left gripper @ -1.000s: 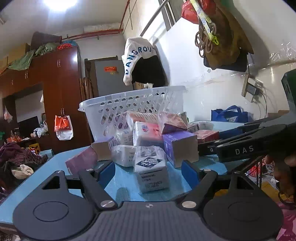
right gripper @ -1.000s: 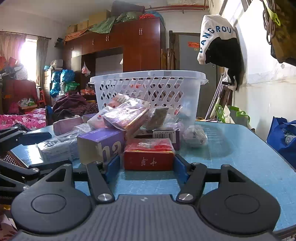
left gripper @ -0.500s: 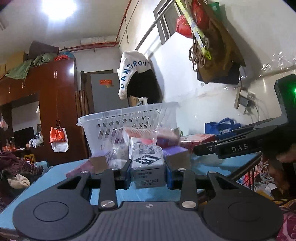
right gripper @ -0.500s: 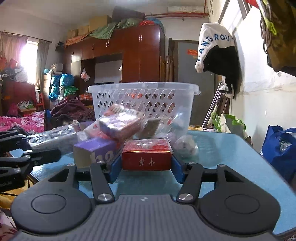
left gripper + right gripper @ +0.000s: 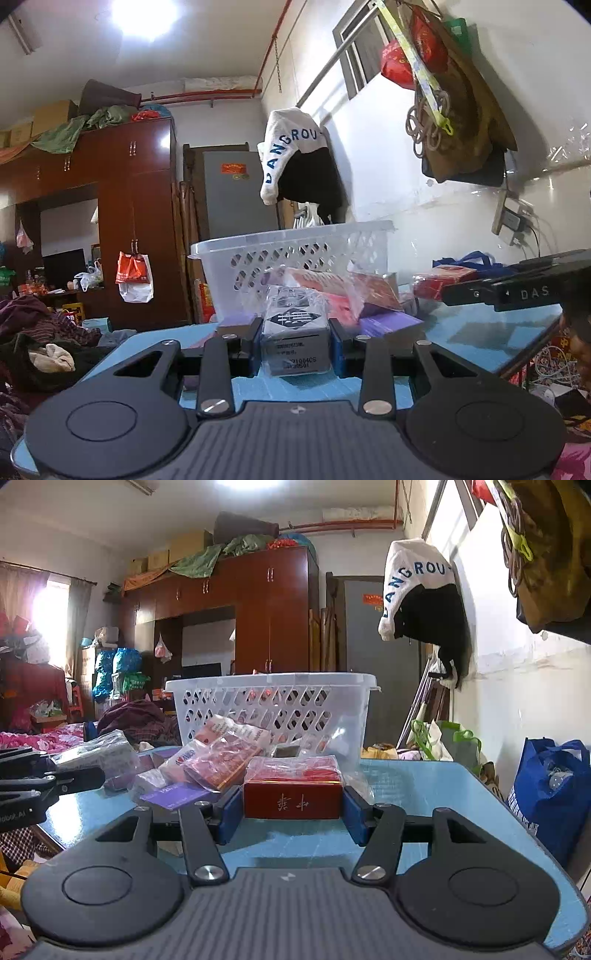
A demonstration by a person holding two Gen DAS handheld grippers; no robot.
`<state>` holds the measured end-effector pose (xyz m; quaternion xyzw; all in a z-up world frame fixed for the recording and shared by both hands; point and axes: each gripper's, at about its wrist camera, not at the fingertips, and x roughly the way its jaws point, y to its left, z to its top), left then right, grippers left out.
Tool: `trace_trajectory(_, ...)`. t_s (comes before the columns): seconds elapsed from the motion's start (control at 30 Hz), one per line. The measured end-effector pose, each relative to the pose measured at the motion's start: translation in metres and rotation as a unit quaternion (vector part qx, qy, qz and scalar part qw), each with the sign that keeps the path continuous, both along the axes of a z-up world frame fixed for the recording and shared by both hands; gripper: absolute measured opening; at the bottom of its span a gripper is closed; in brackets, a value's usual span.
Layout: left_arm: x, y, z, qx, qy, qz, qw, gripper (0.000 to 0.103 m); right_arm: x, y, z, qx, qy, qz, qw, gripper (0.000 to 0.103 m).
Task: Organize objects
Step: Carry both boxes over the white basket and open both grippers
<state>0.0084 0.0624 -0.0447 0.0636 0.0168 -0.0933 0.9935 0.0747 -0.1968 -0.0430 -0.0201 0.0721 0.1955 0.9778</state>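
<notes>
**A:** Starting with the left gripper (image 5: 295, 342): closed yet?

**B:** Just done closing in, yes. No longer gapes wide around the plastic-wrapped grey-and-white box (image 5: 295, 325) as a second ago. Squeezes it now at a narrow gap, blue pads flat on both sides.

**A:** And sits where?

**B:** Dead centre between the fingers, over the near part of the blue table (image 5: 480, 332). Has the purple box (image 5: 391, 325) at 3 o'clock and the white basket (image 5: 295, 240) behind at 12 o'clock. Cannot tell whether lifted clear of the tabletop.

**A:** Same story at the right gripper (image 5: 291, 812)?

**B:** Much the same. Just closing in a little too, from a slightly wider stance a second ago. Grips the red box (image 5: 291, 797) by its short ends at a middling width. Leaves the heap of wrapped packets (image 5: 221, 760) alone at 10 o'clock and faces the basket at 12 o'clock.

**A:** Meaning for the tidying?

**B:** Probably marks the end of grasping and the start of carrying: two boxes secured, neither in the basket yet. Calls next for a lift high enough to clear the rim, then a release inside.

**A:** Any worry?

**B:** Slippery film on the left one, so worth keeping level. Plenty left on the table after these two.
</notes>
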Motion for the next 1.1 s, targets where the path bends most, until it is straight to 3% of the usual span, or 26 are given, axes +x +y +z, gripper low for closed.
trace_trajectory(0.3,0.003,0.008,0.011,-0.015,-0.003,0.004,0.9999,0.039,-0.003,-0.002,0.008,0.008,-0.021,-0.004,1.000,0.060)
trace_trajectory(0.53,0.026,0.006,0.044,-0.041,-0.014,-0.010,0.9990,0.039,0.004,0.011,0.039,0.033,-0.059,0.012,0.998,0.060)
trace_trajectory(0.67,0.059,0.012,0.079,-0.068,-0.012,-0.009,0.9975,0.039,0.036,0.020,0.071,0.040,-0.050,0.005,0.998,0.060)
trace_trajectory(0.8,0.113,0.008,0.115,-0.066,0.012,0.004,0.9977,0.039,0.085,0.042,0.101,0.009,-0.047,0.001,0.999,0.060)
trace_trajectory(1.0,0.203,0.009,0.130,-0.075,0.092,0.031,0.9924,0.039,0.154,0.060,0.107,-0.014,0.005,-0.016,1.000,0.060)
trace_trajectory(1.03,0.211,0.010,0.128,-0.077,0.103,0.029,0.9913,0.042,0.159,0.062,0.105,-0.021,0.005,-0.017,1.000,0.060)
trace_trajectory(1.1,0.222,0.012,0.124,-0.073,0.116,0.032,0.9900,0.062,0.168,0.063,0.101,-0.027,0.022,-0.013,0.999,0.063)
